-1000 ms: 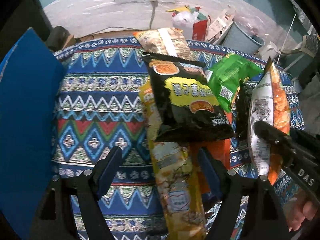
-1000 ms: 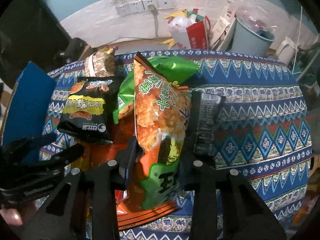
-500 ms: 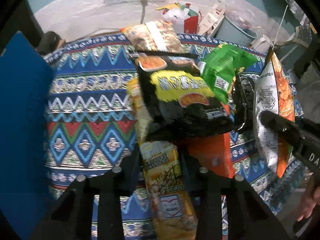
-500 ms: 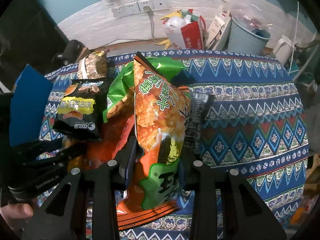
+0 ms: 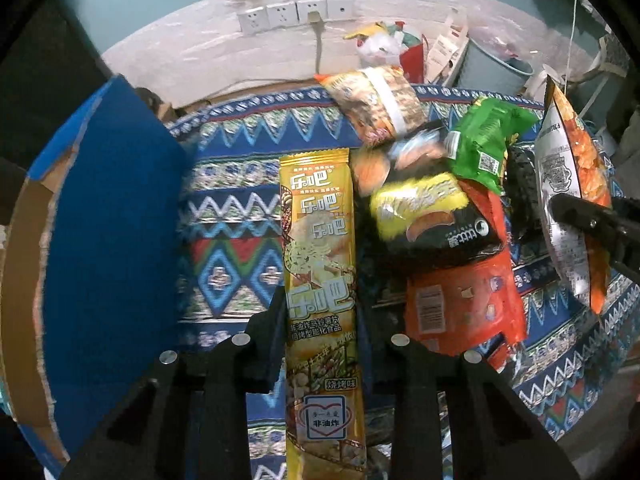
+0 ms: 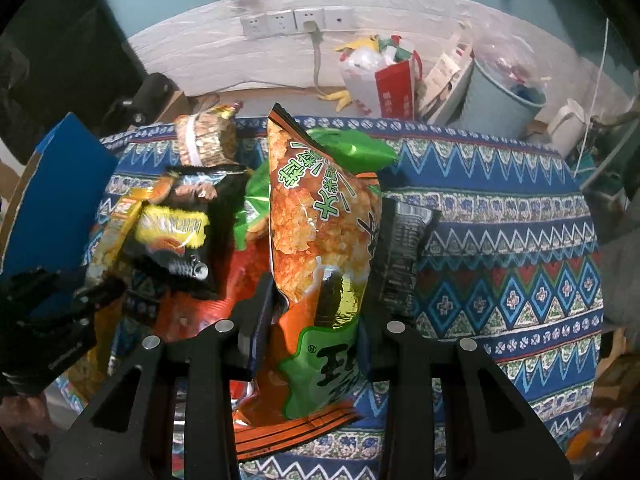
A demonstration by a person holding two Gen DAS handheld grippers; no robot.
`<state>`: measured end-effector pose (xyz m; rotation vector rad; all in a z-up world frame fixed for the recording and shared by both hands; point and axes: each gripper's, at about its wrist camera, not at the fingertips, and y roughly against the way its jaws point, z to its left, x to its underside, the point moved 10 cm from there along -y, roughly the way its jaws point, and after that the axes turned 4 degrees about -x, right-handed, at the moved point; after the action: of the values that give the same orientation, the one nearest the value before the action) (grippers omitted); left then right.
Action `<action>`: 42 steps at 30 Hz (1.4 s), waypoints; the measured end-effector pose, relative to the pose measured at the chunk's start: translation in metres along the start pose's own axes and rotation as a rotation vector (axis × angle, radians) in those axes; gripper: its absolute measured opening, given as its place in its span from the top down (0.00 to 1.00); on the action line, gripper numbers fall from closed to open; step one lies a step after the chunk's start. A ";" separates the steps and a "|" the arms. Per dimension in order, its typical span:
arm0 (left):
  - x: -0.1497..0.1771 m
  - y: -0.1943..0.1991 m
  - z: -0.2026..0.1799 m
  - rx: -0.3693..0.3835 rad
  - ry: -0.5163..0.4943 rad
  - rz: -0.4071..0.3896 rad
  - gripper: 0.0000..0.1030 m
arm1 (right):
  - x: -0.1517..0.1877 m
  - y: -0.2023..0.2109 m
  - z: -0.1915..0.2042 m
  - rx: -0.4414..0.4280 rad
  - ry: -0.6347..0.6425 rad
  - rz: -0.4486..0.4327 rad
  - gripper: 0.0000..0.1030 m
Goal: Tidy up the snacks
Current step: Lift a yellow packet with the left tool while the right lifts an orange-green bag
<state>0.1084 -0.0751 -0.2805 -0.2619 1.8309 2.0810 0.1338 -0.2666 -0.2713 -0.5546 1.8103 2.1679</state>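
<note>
Jaws of the left gripper clamp the yellow packet and the right gripper's the orange bag; about 5 snacks lie unsorted beside the blue box.

The surface carries a blue zigzag-patterned cloth. At frame centre-left lie a black snack bag, a green bag, a red-orange bag and a brown bag.
</note>
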 end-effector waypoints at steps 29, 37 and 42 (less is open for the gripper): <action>-0.026 0.099 0.041 -0.010 0.035 -0.241 0.70 | -0.023 0.049 0.070 -0.016 0.128 -0.110 0.67; -0.028 0.122 0.055 0.012 0.064 -0.280 0.70 | -0.032 0.071 0.100 -0.052 0.164 -0.150 0.67; -0.029 0.131 0.066 0.020 0.087 -0.299 0.70 | -0.037 0.077 0.121 -0.071 0.193 -0.164 0.67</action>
<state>0.0910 -0.0274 -0.1401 -0.5902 1.7370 1.8702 0.1185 -0.1610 -0.1684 -0.9235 1.7164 2.1365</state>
